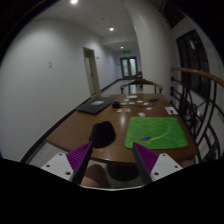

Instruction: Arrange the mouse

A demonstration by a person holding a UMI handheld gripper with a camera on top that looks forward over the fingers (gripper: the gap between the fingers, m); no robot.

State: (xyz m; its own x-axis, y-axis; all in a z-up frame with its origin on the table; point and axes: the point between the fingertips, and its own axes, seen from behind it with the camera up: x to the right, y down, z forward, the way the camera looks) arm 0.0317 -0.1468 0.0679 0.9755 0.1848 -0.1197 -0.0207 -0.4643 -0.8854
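A black mouse lies on the wooden table, just left of a green mat. My gripper is open and empty, held above the table's near edge. The purple pads stand wide apart. The mouse sits just ahead of the fingers, slightly left of the middle of the gap, and nothing touches it. A dark shape below the gap between the fingers is unclear.
A dark laptop lies farther back on the table's left side. Small items rest on the green mat, and more things stand at the far end. A railing runs along the right. A corridor lies beyond.
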